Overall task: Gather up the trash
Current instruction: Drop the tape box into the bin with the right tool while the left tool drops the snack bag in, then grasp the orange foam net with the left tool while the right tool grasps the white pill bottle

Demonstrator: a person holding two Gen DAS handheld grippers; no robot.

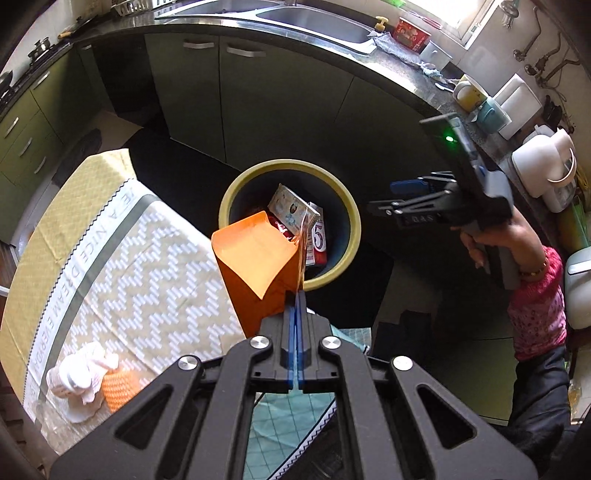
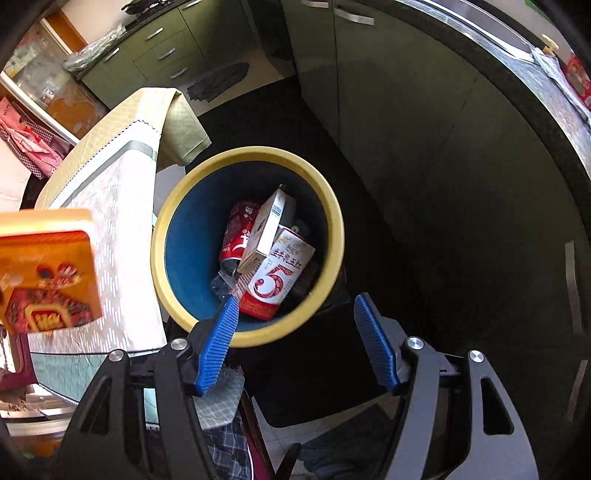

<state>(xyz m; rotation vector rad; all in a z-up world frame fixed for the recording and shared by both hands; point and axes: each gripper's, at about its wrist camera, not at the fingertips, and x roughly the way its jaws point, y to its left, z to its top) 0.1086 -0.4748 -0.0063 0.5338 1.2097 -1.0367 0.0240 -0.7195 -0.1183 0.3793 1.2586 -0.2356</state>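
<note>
My left gripper point(image 1: 298, 295) is shut on the edge of an orange carton point(image 1: 255, 266), which hangs with its open flap just above the near rim of a yellow-rimmed blue bin point(image 1: 288, 164). In the right wrist view the same carton point(image 2: 48, 273) shows at the far left, over the table edge. My right gripper point(image 2: 295, 301) is open and empty above the bin point(image 2: 247, 155). In the bin lie a red-and-white carton marked 5 point(image 2: 277, 284), a white box point(image 2: 266, 229) and a red can point(image 2: 236, 236). In the left wrist view the right gripper point(image 1: 384, 195) is held by a hand, right of the bin.
A table with a zigzag cloth point(image 1: 129, 258) stands left of the bin, with a crumpled white tissue point(image 1: 81, 373) and an orange textured piece point(image 1: 118, 384) on it. Green cabinets point(image 1: 258, 110) and a counter with a sink point(image 1: 295, 18) curve behind. A dark mat point(image 2: 369, 221) lies under the bin.
</note>
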